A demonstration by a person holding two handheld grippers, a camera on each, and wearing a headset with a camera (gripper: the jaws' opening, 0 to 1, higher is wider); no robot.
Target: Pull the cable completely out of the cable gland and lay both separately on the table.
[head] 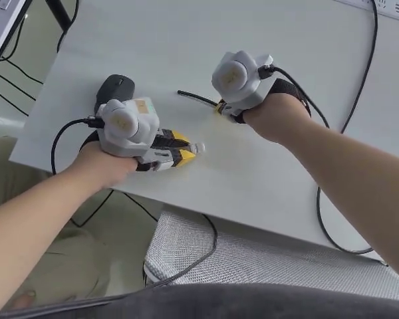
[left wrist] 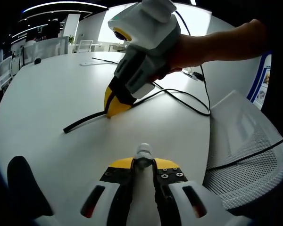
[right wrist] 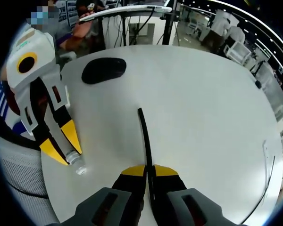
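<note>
1. Head view showed the cable gland (head: 197,147), a small pale piece, clamped in the yellow tips of the left gripper (head: 188,149) near the front of the table (head: 186,40). The cable (head: 196,98) sat farther back, pinched between the shut jaws of the right gripper (head: 220,107).
2. Gland and cable were apart, with bare tabletop between them.
3. The table was plain white and matte, with a rounded edge. A grey mesh chair (head: 253,259) stood against its near side. Right gripper view showed an open office beyond, with more white desks and chairs.
4. The cable was thin, black and short. Its free end pointed away from the right gripper, low over the table, and whether it touched could not be told.
5. The gland looked whitish and part translucent, and it stuck out just past the left gripper's tips.
6. Counted: one gland, one cable, two grippers and one black mouse (head: 116,87) behind the left gripper.
</note>
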